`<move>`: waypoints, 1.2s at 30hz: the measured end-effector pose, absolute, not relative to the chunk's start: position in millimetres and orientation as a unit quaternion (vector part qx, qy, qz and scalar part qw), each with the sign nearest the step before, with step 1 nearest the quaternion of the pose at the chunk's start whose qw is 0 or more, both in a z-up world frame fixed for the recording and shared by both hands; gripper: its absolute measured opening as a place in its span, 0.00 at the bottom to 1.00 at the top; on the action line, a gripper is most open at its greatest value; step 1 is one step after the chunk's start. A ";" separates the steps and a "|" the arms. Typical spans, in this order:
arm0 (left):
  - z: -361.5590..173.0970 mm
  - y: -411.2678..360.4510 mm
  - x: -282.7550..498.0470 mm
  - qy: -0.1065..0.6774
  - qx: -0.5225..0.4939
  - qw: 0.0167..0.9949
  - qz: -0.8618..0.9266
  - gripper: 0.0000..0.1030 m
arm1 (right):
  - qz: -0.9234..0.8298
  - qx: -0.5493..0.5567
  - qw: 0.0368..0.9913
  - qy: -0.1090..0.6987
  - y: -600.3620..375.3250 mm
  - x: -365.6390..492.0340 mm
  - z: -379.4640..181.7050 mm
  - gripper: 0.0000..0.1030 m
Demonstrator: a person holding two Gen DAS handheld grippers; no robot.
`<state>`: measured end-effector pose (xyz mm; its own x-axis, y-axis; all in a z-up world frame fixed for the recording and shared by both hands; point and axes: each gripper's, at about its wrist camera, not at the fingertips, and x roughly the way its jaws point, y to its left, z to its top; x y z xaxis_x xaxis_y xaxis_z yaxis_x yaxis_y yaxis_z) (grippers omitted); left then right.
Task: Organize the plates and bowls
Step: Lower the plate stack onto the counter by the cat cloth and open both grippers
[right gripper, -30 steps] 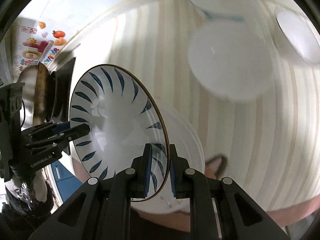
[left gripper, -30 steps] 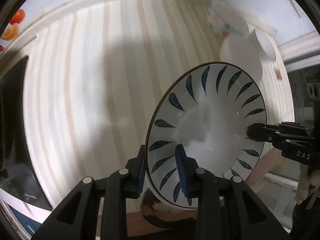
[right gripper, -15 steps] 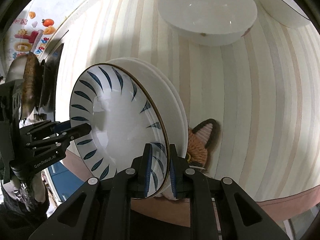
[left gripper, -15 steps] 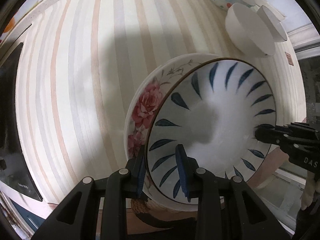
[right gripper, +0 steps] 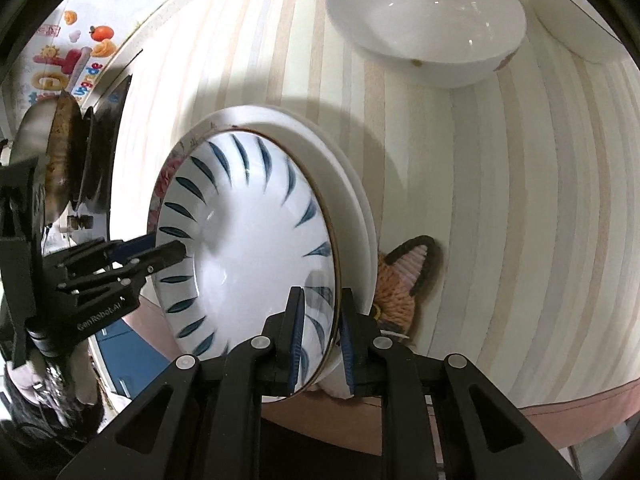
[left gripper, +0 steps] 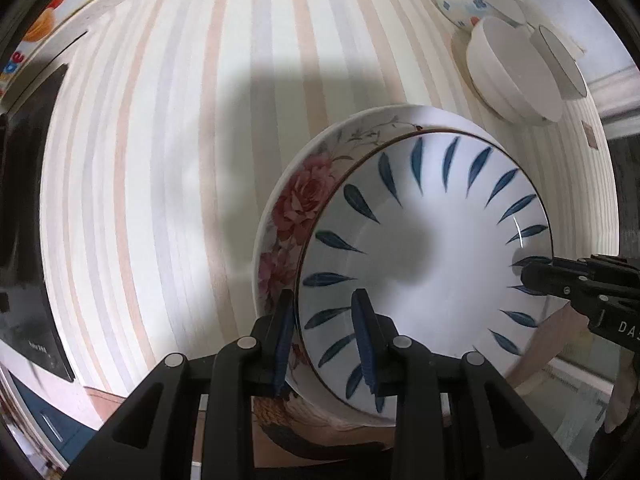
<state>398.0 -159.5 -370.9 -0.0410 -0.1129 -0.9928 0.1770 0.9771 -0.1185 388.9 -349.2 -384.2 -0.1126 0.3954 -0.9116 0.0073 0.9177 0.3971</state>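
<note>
Blue-leaf white ceramic plate [left gripper: 424, 248] sits atop rose-patterned white plate [left gripper: 304, 200] on striped tablecloth [left gripper: 160, 160]. Left gripper [left gripper: 324, 336] and right gripper [right gripper: 320, 332] each clamp its rim. Release pending. White bowls [right gripper: 424, 20] at far edge unstacked.

We note bright overhead light: a hard shadow falls across the striped tablecloth [left gripper: 168, 184], with small glints on the white bowl [right gripper: 428, 24] (right wrist view). Fisheye curvature bends the stripes; frame edges go black.
</note>
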 end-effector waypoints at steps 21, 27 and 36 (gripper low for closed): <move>-227.0 -139.1 309.7 0.592 0.012 0.802 -0.083 0.52 | 0.090 0.109 0.759 0.635 -330.8 314.9 -257.1 0.72; -189.8 -133.0 277.9 0.559 0.017 0.824 -0.087 0.87 | 0.072 0.102 0.793 0.596 -323.7 272.3 -204.8 0.86; -155.7 -128.5 230.6 0.531 0.009 0.841 -0.105 0.88 | 0.041 0.080 0.838 0.538 -311.1 208.7 -138.6 0.91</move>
